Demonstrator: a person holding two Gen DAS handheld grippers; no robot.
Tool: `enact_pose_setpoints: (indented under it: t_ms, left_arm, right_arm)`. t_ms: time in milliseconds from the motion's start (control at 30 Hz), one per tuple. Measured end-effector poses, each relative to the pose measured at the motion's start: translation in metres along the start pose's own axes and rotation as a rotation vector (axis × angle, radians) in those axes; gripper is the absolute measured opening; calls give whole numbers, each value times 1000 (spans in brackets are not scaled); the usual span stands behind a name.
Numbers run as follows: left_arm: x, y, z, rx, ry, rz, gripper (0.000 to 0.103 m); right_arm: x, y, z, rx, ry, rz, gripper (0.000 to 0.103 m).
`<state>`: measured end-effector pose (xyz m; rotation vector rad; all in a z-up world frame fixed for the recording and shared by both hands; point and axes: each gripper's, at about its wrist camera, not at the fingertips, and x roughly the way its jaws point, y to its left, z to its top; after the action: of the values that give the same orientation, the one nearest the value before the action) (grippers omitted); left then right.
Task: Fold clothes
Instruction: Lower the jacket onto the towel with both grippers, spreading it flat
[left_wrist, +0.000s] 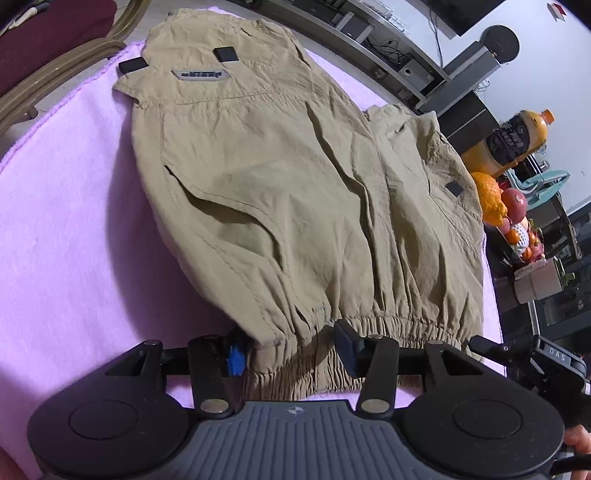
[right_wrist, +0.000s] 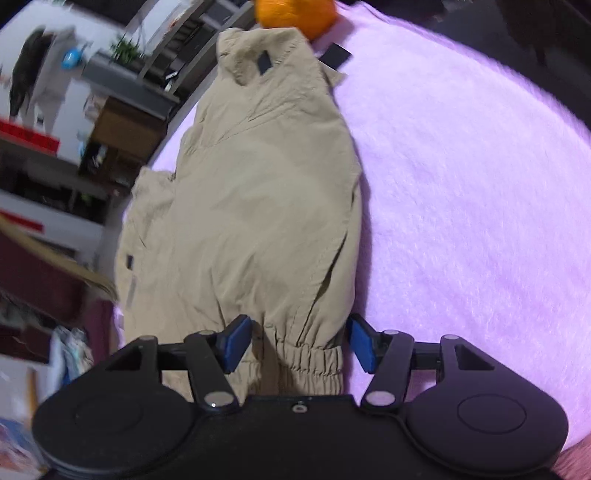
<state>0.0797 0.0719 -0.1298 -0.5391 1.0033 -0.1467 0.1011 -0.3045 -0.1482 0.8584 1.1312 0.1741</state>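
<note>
Both hand-held grippers' jaws straddle khaki trousers (left_wrist: 280, 192) on pink blanket (left_wrist: 66, 229).

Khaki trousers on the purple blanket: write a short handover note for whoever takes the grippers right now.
Left gripper: open, fingers either side of an elastic cuff, not pressing it.
Right gripper: open, straddling the other cuff, no grip.
Khaki trousers: spread on the purple blanket, waist at the far end, one leg partly over the other; the fabric is creased.
Done: trousers laid out, both cuffs lined up between the fingers.
Left: probably close on the cuffs, carry them toward the waist, then fold again.
</note>
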Motion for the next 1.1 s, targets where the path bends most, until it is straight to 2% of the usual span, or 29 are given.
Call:
enact_pose_setpoints:
  t_ms: [167, 233, 267, 367, 433, 533, 667, 800, 900, 1033, 1067, 1100]
  left_arm:
    - [2, -7, -3, 48, -11, 9, 46]
    - [1, -6, -2, 45, -17, 13, 32]
    - [1, -3, 0, 24, -14, 11, 16]
    - [-3, 10, 8, -78, 2, -30, 13]
    - [-9, 17, 13, -159, 5, -73, 13]
    - [-32, 13, 27, -220, -27, -139, 12]
    - [-81, -4, 42, -219, -99, -170, 11]
    - [-127, -13, 41, -222, -142, -170, 11]
    - [-139, -16, 26, -186, -151, -112, 11]
    - [-96, 6, 0, -204, -18, 66, 13]
    - [-83, 14, -6, -220, 34, 118, 16]
    - [-70, 22, -12, -236, 87, 171, 18]
  right_arm:
    - [9, 4, -3, -25, 76, 50, 57]
    - [7, 2, -4, 3, 65, 52, 55]
    - [4, 0, -4, 27, 49, 53, 48]
    - [-8, -1, -3, 47, -16, 55, 15]
    - [-22, -1, -3, 71, -79, 100, 15]
    - [-45, 7, -6, 78, -167, 139, 12]
    - [-71, 38, -20, 23, -205, 124, 11]
    - [-101, 66, -38, -71, -229, 87, 11]
    - [-118, 81, -56, -146, -238, 54, 11]
    - [-88, 71, -76, -204, -163, -79, 11]
    - [-74, 64, -78, -203, -127, -116, 12]
    - [-62, 57, -81, -203, -85, -154, 16]
